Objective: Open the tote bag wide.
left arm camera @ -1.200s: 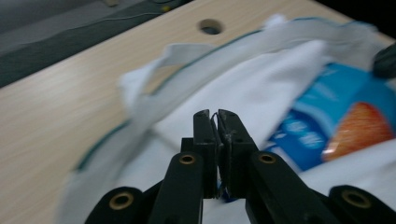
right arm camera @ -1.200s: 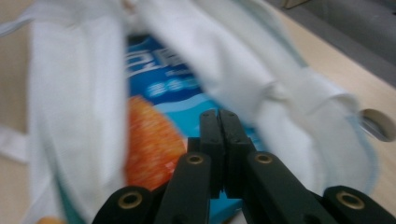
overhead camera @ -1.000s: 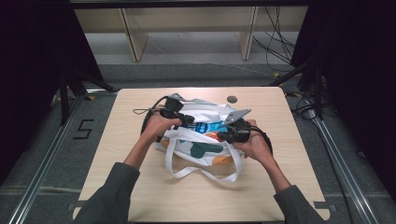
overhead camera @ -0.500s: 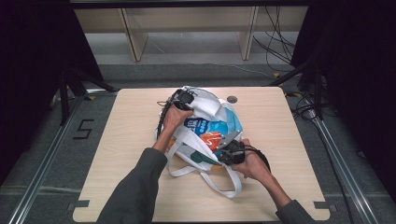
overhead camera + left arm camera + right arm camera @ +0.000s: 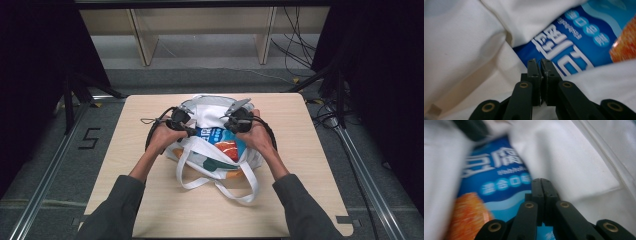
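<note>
Both tools clamp the white tote bag point(image 5: 210, 112) rim: left tool point(image 5: 191, 131), right tool point(image 5: 226, 124). Step: spreading the mouth around the blue snack packet point(image 5: 216, 136). Next: pull apart evenly.

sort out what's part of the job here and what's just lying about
In the job:
- white tote bag
- blue snack packet inside it
- left gripper, shut
- right gripper, shut

Lying about:
- wooden shelf frame behind the table
- cables on the floor
- floor marking 5

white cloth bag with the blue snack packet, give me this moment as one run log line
scene: white cloth tote bag on wooden table | contents: blue snack packet | left tongs: shut at bag opening | right tongs: shut at bag opening
</note>
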The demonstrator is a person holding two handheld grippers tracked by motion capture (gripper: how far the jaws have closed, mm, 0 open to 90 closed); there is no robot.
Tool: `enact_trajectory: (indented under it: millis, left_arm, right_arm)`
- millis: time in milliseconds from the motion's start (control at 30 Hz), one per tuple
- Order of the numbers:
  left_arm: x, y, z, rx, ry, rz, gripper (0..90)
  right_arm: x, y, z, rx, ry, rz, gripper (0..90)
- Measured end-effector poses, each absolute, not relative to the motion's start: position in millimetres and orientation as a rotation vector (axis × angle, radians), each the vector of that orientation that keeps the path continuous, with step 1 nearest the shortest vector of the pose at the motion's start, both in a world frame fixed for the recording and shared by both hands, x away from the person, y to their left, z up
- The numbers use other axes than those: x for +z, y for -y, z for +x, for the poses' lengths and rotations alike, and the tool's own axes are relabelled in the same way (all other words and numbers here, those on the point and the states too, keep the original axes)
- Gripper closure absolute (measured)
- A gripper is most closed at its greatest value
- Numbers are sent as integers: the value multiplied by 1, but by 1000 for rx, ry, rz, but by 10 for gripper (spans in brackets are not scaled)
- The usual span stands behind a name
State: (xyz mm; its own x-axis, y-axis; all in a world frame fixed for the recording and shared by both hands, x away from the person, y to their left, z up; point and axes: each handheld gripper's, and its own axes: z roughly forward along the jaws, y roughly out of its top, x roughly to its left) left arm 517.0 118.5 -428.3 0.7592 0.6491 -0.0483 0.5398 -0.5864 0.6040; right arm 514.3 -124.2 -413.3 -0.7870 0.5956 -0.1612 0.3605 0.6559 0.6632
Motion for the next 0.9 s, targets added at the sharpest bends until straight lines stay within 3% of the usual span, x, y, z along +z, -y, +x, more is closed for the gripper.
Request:
enact_trajectory:
  millis: [333, 467, 700, 900]
  left_arm:
    - [-435, -140, 493, 211, -797, 2430, 895]
    - [-433, -139, 491, 244, -789, 2433, 887]
    - [-430, -136, 484, 285, -808, 2301, 852]
    - [-434, -145, 477, 250, -782, 2297, 883]
  right_arm:
    - [-457, 127, 572, 600, -2469, 1001, 900]
    - [-452, 130, 575, 616, -2493, 1033, 900]
    - [-411, 140, 534, 923, -2435, 914, 900]
    - [-416, 149, 490, 972, -2540, 796, 900]
